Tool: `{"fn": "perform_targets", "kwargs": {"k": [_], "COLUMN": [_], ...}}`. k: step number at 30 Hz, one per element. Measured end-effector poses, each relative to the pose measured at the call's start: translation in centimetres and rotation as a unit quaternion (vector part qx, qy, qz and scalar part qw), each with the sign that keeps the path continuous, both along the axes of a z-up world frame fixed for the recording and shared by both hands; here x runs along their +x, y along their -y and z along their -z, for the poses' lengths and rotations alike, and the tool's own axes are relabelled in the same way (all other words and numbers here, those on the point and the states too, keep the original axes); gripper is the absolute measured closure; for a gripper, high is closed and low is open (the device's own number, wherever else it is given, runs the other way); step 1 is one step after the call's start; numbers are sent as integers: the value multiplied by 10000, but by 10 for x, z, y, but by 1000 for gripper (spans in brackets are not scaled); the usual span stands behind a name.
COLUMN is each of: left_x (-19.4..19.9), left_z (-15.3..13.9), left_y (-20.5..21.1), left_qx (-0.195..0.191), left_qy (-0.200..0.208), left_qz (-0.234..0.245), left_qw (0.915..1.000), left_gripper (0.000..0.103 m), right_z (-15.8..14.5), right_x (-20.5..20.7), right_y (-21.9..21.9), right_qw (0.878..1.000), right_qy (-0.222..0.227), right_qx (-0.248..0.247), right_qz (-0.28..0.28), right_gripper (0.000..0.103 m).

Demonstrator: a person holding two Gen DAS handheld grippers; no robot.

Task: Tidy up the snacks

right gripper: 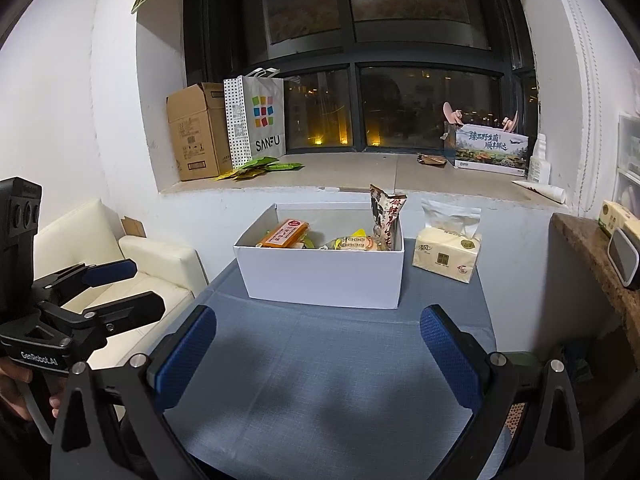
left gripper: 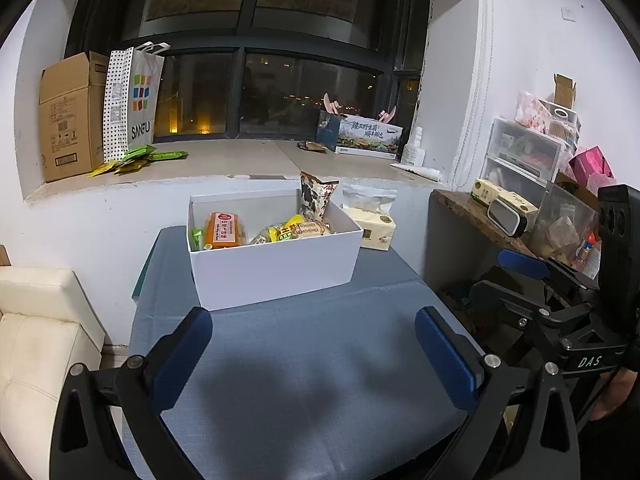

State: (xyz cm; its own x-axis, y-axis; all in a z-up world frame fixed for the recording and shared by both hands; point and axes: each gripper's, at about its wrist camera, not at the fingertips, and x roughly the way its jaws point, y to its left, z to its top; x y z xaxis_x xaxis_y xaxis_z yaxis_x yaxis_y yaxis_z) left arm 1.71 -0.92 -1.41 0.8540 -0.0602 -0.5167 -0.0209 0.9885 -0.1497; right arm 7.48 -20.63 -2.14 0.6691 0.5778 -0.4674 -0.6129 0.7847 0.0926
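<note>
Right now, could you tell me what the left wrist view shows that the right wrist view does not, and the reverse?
Only the left wrist view shows the clear drawer unit and the pink boxes on the side shelf, with the right gripper at its edge. Only the right wrist view shows the whole cream sofa and the left gripper from the side. Both show the white box holding snack packets, the tissue pack beside it, the blue table, and the cardboard carton and SANFU bag on the sill.

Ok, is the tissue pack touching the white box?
Apart. The right wrist view shows a strip of blue tablecloth between the tissue pack and the white box.
</note>
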Motion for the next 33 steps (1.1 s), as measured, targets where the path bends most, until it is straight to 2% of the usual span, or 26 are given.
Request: {"fn": "perform_targets", "kwargs": {"k": [33], "left_x": [0], "left_z": [2], "left_y": [2], "left_qx": [15], "left_qy": [-42], "left_qz": [44], "left_qw": [10000], "left_gripper": [0], "right_z": [-2], "right_x": [0], "right_y": [0], "right_qw": [9999], "right_qy": [39], "right_qx": [-66], "right_qz": [75], "right_gripper": [0]}}
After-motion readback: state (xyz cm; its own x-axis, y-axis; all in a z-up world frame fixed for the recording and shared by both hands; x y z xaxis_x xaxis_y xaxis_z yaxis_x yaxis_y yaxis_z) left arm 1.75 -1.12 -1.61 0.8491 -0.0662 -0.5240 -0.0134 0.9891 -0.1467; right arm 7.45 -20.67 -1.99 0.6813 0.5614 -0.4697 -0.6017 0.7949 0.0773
